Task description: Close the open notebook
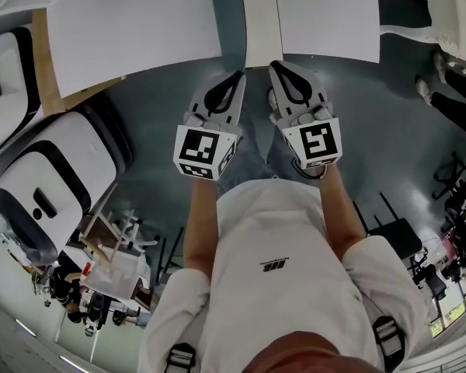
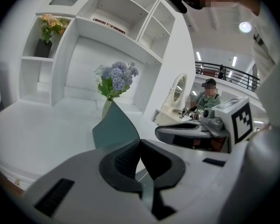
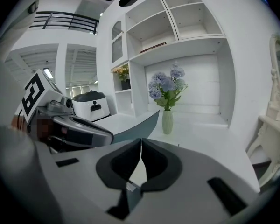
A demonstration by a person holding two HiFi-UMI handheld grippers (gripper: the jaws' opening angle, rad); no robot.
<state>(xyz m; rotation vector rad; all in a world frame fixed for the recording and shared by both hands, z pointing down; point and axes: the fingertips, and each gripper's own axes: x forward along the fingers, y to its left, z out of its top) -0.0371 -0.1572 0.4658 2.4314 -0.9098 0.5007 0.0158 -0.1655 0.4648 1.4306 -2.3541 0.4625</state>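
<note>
Held near the body, the left gripper (image 1: pixel 234 80) and right gripper (image 1: pixel 279 70) have fingers clenched on nothing, just short of the open teal-covered, white-paged notebook (image 1: pixel 261 26) at the white surface's (image 1: pixel 140 22) near edge, so closing seems not yet begun, and the next move likely means tipping its raised teal cover (image 2: pixel 114 125) over the page.

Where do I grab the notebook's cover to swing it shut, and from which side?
Take the grey cover by its near edge, coming from the front of the desk: it stands tilted up off the white page, so that thin edge is free. The left tool looks closed on it there.
</note>
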